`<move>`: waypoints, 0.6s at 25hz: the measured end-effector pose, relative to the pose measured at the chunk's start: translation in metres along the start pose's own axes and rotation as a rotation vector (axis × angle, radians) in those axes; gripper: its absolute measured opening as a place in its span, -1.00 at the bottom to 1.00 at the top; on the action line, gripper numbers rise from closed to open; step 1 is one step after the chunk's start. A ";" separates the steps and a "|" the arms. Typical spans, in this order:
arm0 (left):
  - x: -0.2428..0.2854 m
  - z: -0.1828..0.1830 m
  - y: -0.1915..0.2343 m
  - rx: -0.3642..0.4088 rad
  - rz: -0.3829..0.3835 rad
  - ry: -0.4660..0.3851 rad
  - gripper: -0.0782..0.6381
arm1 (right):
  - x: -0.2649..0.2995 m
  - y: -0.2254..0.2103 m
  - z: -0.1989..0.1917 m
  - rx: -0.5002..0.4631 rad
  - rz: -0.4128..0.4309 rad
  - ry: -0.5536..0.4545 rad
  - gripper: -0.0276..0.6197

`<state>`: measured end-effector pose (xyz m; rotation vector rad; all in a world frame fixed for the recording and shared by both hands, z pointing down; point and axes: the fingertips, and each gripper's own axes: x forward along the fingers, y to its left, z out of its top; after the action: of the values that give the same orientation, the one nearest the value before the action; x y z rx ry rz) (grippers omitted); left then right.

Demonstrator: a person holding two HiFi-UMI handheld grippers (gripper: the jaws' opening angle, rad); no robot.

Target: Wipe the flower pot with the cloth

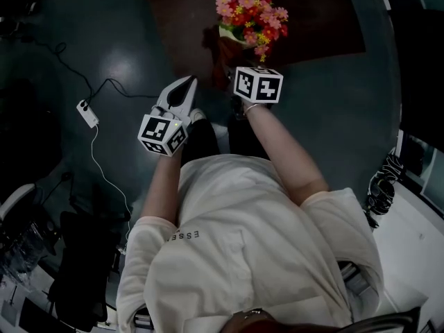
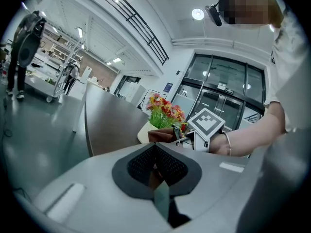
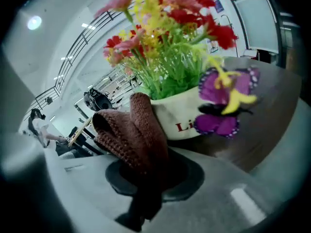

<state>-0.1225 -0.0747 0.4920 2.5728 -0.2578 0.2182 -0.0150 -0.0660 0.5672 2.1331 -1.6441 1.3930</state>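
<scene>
Your cloth [image 3: 131, 135] is brown with a ribbed knit pattern. At centre of the right gripper view, the flower pot [image 3: 177, 115] is cream-white with red lettering. It carries a purple butterfly [image 3: 226, 106] with a black body and a yellow streak. The flowers [image 3: 165, 38] are red, pink and yellow over green foliage.

In the head view, each marker cube [image 1: 258, 83] shows black squares on white. The left gripper [image 1: 184, 83] is white outside and black inside. Your shirt [image 1: 243, 234] is off-white. At the top of the frame the table [image 1: 319, 19] is dark brown, and the floor [image 1: 125, 40] is dark blue-grey.
</scene>
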 end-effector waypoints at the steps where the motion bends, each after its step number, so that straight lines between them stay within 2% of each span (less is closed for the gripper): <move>1: 0.001 -0.002 -0.002 0.005 0.002 0.008 -0.76 | -0.003 -0.002 -0.002 -0.003 0.002 -0.001 -0.78; 5: 0.010 -0.005 -0.007 0.022 0.000 0.037 -0.75 | -0.018 -0.010 -0.012 -0.033 0.004 0.010 -0.78; 10: 0.023 0.002 0.000 0.079 0.064 0.058 -0.76 | -0.045 -0.020 -0.035 -0.190 0.048 0.060 -0.78; 12: 0.032 0.007 0.001 0.103 0.057 0.063 -0.76 | -0.059 -0.039 -0.041 -0.250 0.024 0.086 -0.78; 15: 0.051 0.013 -0.002 0.159 0.005 0.082 -0.58 | -0.078 -0.077 -0.047 -0.316 -0.041 0.128 -0.78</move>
<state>-0.0711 -0.0871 0.4907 2.7123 -0.2251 0.3580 0.0201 0.0478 0.5713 1.8521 -1.6358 1.1421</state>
